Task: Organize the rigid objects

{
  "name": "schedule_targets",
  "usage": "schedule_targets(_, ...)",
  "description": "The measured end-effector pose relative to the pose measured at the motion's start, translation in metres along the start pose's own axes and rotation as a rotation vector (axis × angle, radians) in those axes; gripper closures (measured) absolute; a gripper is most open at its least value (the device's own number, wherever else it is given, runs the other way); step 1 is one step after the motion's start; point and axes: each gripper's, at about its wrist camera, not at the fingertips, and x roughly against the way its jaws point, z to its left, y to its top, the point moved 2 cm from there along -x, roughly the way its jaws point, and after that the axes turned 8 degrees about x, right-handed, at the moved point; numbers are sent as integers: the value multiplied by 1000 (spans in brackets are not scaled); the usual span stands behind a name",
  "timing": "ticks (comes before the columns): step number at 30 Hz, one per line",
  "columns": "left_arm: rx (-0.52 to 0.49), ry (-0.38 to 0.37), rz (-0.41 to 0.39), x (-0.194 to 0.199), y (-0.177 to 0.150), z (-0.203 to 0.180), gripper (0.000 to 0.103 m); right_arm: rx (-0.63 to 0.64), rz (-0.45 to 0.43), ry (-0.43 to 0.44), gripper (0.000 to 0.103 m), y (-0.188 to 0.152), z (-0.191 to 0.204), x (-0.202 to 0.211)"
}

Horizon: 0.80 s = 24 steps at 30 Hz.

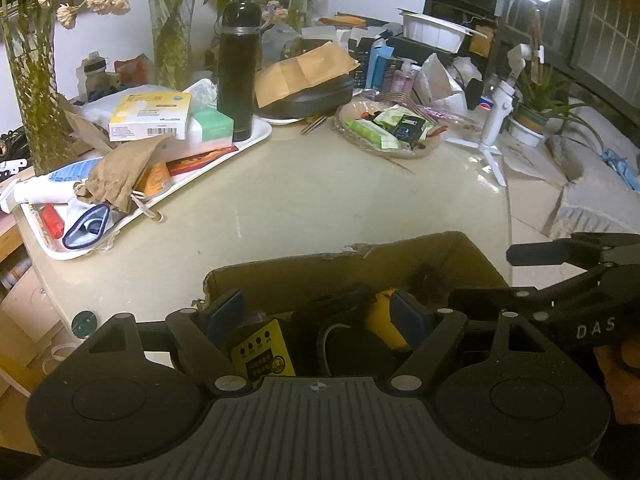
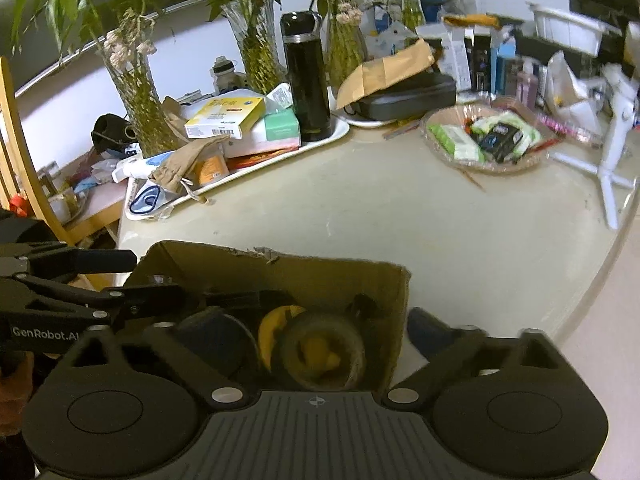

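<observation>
An open cardboard box (image 1: 360, 268) stands at the near edge of the table; it also shows in the right wrist view (image 2: 320, 276). Inside lie dark items, a yellow-labelled black device (image 1: 264, 354), a yellow object (image 1: 384, 320) and a round jar with yellow contents (image 2: 320, 350). My left gripper (image 1: 320, 314) is open, its blue pads inside the box and holding nothing. My right gripper (image 2: 316, 332) is open, its left finger inside the box and its right finger (image 2: 428, 332) outside the box's right wall.
A white tray (image 1: 224, 160) at the back left holds a black flask (image 1: 237, 72), medicine boxes and a cloth pouch (image 1: 120, 176). A wicker basket (image 1: 388, 128) of packets sits at the back right, beside a white tripod (image 1: 496, 120). Glass vases line the wall.
</observation>
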Motion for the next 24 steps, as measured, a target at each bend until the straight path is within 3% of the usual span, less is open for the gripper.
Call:
schedule_targets(11,-5,34,-32,10,-6,-1,22,2,13,-89,0,-5,-2,2)
schedule_targets(14,-5,54,-43,14,-8,-2,15,-3,23,-100,0,-9,-2,4)
schedule_targets(19,17,77,-59,20,-13,0,13,-25,47,-108,0,-18,-3,8)
schedule_targets(21,40,78,-61,23,-15,2,4,-32,53,-109,0,-21,-3,11)
schedule_targets(24,68,77,-60,27,-18,4,0,-37,71,-116,0,-29,-2,14)
